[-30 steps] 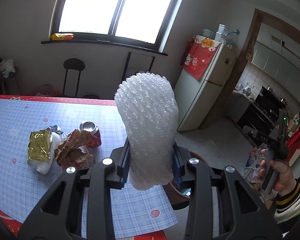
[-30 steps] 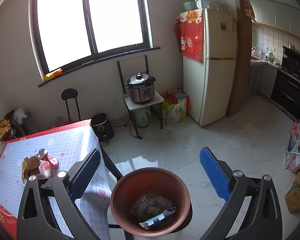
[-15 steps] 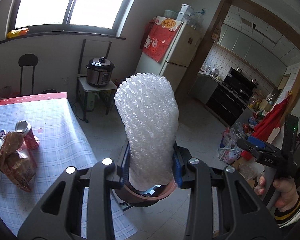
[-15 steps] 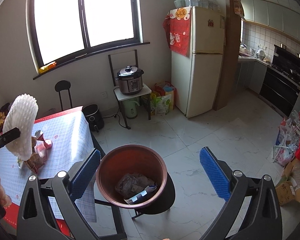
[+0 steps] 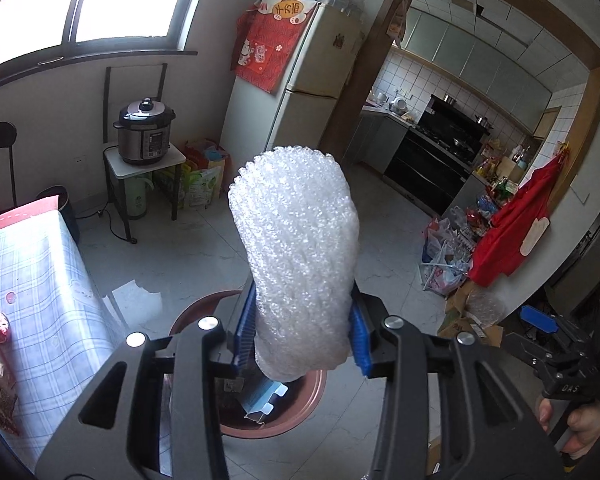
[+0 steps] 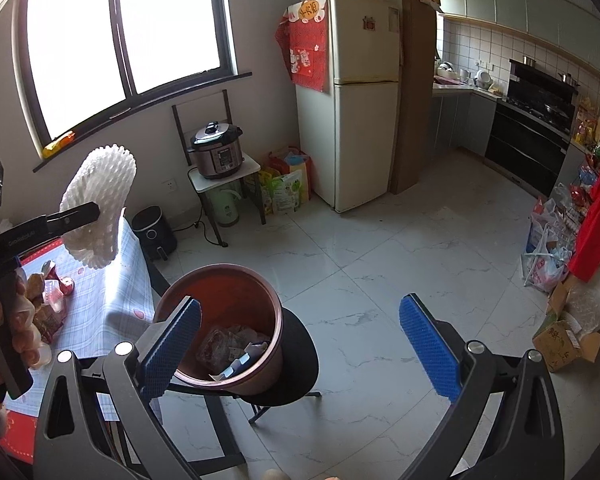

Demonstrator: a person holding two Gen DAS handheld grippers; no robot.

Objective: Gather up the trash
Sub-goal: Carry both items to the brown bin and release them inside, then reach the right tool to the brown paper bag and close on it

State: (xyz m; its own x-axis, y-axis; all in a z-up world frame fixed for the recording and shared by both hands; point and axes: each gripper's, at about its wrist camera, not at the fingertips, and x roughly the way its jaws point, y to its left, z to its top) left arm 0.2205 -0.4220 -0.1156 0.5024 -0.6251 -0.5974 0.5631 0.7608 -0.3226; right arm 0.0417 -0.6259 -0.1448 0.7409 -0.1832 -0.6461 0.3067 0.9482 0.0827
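Above the brown bin, the left gripper holds one white foam net upright between its blue fingers, and these fingers are opening while the net is still touched by the pads on both sides. One second ago this gripper was over the checked desk with the window behind it; now the view has turned toward the fridge and the kitchen, and the bin stands directly under the net. In the right wrist view the net has come from the far left edge to just beside the bin, and the bin looks nearer. The right gripper is empty, its two fingers wide apart. The net hides much of the bin's inside in the left view, and the bottom of the net is behind the finger arms. On the desk one red can and some wrappers lie, partly covered by the person's left hand, so I cannot count the wrappers. Inside the bin there are some crumpled pieces, number unclear.
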